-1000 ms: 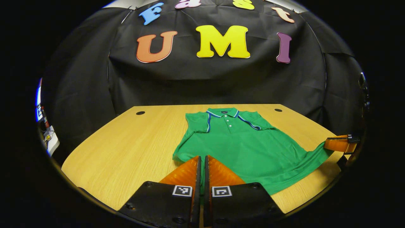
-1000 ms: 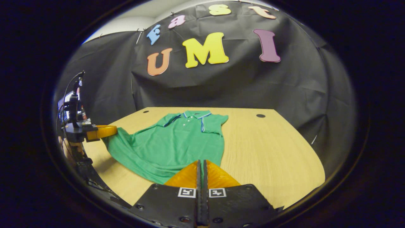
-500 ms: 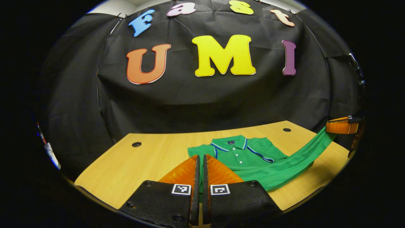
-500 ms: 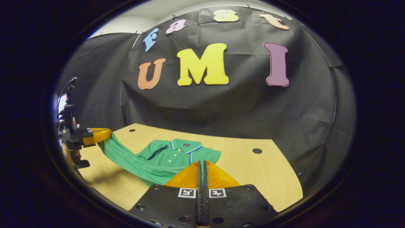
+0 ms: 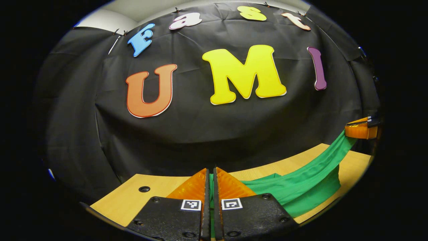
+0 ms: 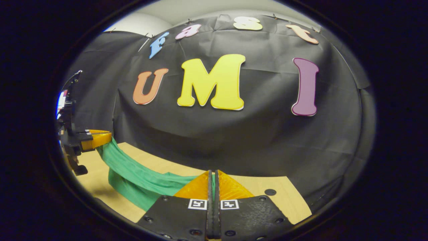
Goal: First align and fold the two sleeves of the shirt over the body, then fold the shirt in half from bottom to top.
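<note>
Shirt (image 5: 301, 182), green, hangs as a stretched band between the two tools above the wooden bench (image 5: 133, 197). In the left gripper view, the left tool (image 5: 211, 177) stands nearest, its two fingers drawn together on a strip of green cloth that shows in the narrow gap between them. From there the fabric runs rightward and upward, sagging in the middle so that its lower fold lies close to the bench surface, to the right tool (image 5: 359, 131) at the far right edge, which clamps the other end of the band. In the right gripper view, the right tool (image 6: 212, 179) is likewise closed on green cloth at the bottom; the shirt (image 6: 133, 177) sweeps leftward and up to the left tool (image 6: 97, 138). Beyond the bench hangs the booth's black cloth wall (image 5: 207, 134).
</note>
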